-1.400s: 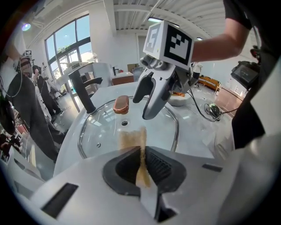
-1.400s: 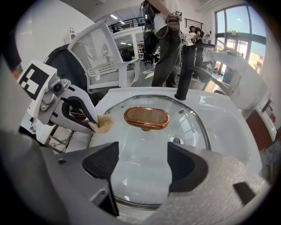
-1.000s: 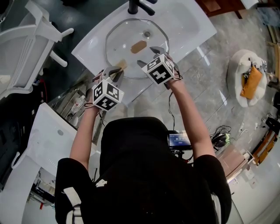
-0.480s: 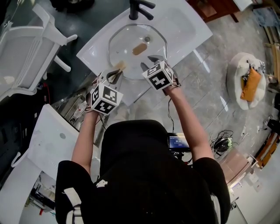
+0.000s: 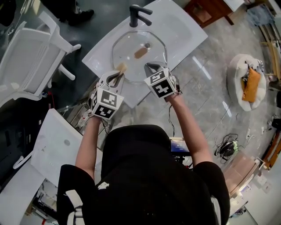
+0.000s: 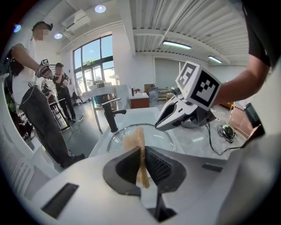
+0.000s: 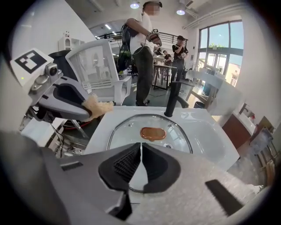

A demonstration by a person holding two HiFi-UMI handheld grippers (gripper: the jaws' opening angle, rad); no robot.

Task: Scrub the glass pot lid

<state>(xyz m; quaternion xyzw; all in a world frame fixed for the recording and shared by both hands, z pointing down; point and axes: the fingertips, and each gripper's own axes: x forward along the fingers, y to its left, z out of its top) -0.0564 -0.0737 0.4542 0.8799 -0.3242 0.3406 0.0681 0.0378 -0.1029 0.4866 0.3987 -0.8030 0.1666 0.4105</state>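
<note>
The glass pot lid lies flat in the white sink, its brown knob on top. My left gripper hangs over the lid's near left rim, shut on a tan sponge. The left gripper view shows the sponge pinched between the pads above the lid. My right gripper hovers over the near right rim. Its jaws have just been closing and now meet with nothing between them. The lid and knob lie below it.
A black faucet stands behind the lid. A white chair is to the left, and a second white basin top lies at the lower left. People stand beyond the sink. A cushion lies on the floor at right.
Both grippers have lifted off the lid and drawn back toward its near rim. The right jaws went from wide open to shut. The sponge stays in the left gripper.
</note>
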